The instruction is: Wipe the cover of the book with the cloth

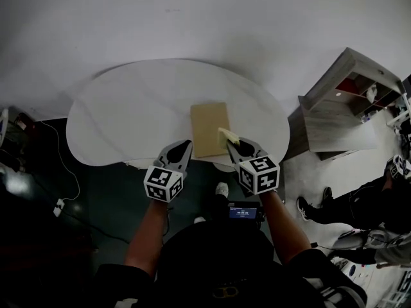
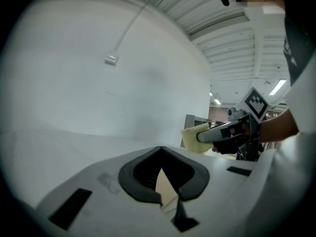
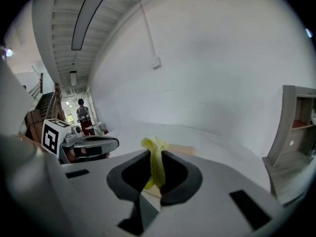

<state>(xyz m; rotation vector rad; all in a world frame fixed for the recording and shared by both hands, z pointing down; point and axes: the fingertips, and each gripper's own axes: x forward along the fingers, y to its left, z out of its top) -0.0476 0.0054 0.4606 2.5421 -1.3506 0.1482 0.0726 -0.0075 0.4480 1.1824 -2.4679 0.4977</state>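
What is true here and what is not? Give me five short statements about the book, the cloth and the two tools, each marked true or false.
1. The right tool grips the yellow cloth. True.
2. The book lies open. False: it lies closed, with its tan cover facing up.
3. The left tool holds a second cloth. False: its jaws are together with nothing between them.
4. The book rests on the white table, near the edge closest to the person. True.
5. The cloth is spread flat over the whole cover. False: it is bunched up between the right tool's jaws.
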